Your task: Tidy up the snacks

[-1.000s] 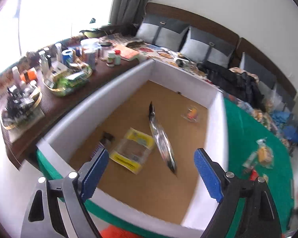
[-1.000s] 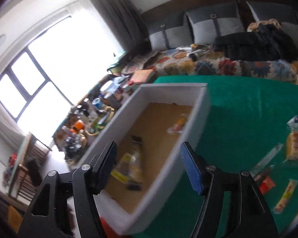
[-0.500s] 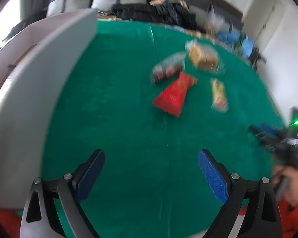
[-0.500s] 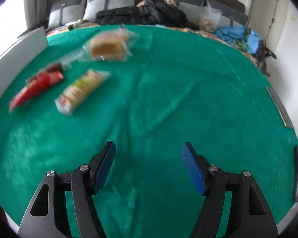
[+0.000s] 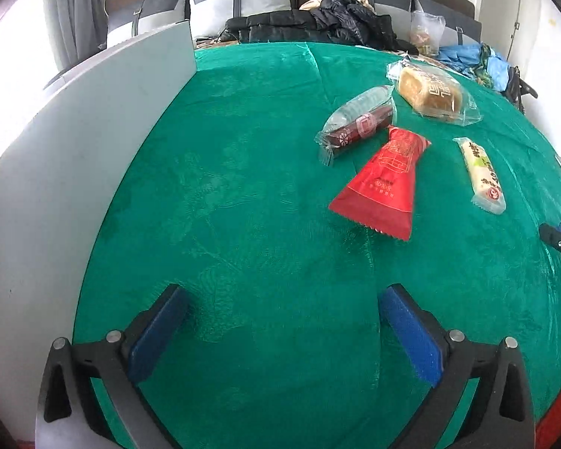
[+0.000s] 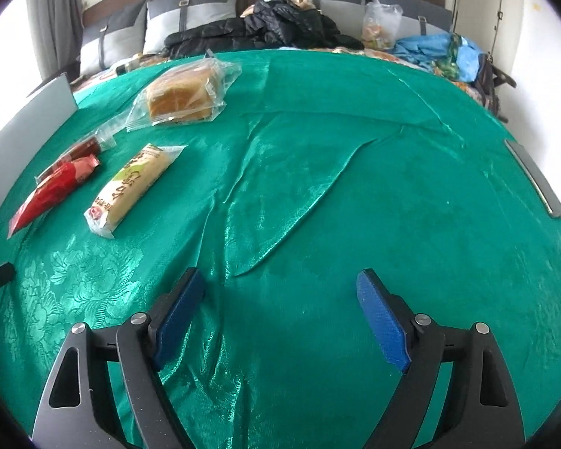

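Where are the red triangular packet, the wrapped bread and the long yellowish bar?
red triangular packet (image 5: 381, 183): left wrist view, middle of its wide red part.
wrapped bread (image 6: 181, 99): right wrist view, on the brown loaf inside the clear wrapper.
long yellowish bar (image 6: 131, 187): right wrist view, middle of its printed wrapper.

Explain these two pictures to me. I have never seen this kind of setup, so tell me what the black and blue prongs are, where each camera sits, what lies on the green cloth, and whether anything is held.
A person holds a two-finger gripper in each hand; a fisheye camera on each looks along its fingers. One picture looks past the left gripper, the other past the right gripper. Both jaws are opening with nothing between them.

On the green cloth lie four wrapped snacks: a red packet, a dark red bar in clear wrap, a bagged bread slice and a pale long bar. The grey wall of a box stands along the left.
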The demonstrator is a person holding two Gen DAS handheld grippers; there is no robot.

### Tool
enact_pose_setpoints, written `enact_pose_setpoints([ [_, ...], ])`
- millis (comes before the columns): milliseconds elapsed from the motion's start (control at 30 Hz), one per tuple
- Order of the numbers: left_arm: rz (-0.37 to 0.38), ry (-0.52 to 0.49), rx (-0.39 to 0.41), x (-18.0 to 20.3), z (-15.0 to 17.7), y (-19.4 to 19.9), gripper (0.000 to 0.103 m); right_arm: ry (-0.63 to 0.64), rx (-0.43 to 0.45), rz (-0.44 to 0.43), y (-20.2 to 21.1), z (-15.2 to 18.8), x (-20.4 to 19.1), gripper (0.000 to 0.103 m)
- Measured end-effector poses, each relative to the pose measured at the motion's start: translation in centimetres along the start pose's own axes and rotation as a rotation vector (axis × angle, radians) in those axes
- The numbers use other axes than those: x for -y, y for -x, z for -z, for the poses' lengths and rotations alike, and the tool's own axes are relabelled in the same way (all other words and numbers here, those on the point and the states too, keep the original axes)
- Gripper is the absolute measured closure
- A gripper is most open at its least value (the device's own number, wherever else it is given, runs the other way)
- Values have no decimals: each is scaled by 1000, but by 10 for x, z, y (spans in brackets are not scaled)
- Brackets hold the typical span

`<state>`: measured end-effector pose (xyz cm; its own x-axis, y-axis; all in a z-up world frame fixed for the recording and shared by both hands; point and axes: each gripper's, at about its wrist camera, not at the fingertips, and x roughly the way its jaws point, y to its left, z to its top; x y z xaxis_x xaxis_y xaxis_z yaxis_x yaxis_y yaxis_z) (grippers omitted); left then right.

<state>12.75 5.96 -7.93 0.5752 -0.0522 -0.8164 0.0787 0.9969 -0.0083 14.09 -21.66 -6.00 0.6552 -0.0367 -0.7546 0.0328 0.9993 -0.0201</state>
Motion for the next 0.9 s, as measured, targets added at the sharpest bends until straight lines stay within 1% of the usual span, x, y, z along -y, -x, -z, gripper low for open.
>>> enact_pose_setpoints([
  [100,1,-4,7,-1,1,2,0,-5,4,13,0,0,-1,17],
  [900,-4,2,29,0,5,6,0,-7,2,6,0,1,-2,16],
])
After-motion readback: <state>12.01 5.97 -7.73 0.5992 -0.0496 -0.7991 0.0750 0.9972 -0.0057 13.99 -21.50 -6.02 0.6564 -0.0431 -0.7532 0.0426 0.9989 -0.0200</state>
